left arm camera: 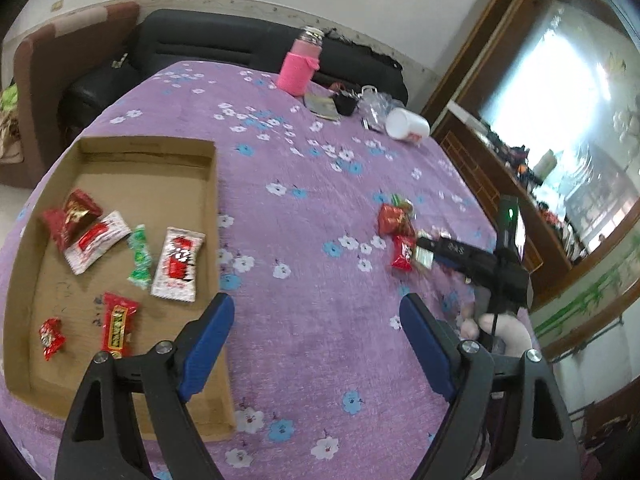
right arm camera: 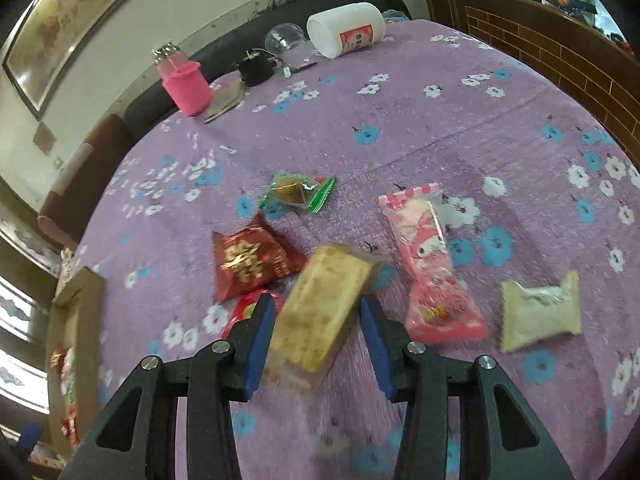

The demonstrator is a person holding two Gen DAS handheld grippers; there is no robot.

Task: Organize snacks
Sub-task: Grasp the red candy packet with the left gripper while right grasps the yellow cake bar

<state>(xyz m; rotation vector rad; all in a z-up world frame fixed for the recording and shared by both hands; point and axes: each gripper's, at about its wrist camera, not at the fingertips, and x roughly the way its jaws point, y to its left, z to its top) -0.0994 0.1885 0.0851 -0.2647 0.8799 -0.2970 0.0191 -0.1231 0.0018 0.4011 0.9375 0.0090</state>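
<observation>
The cardboard tray point(left arm camera: 212, 208) contains seven wrapped snacks; the left gripper point(left arm camera: 316, 344) stands wide and empty just right of it, while the right gripper point(right arm camera: 316, 334) holds a yellow pack point(right arm camera: 320, 304).

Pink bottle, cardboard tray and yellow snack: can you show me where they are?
Pink bottle point(left arm camera: 298, 68): left wrist view, on its knitted sleeve.
Cardboard tray point(left arm camera: 212, 200): left wrist view, on its right wall.
Yellow snack point(right arm camera: 324, 304): right wrist view, wrapper's middle.

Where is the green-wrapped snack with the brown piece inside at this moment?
In the right wrist view, the green-wrapped snack lies on the purple tablecloth, just beyond the dark red packet, left of the pink packet.
</observation>
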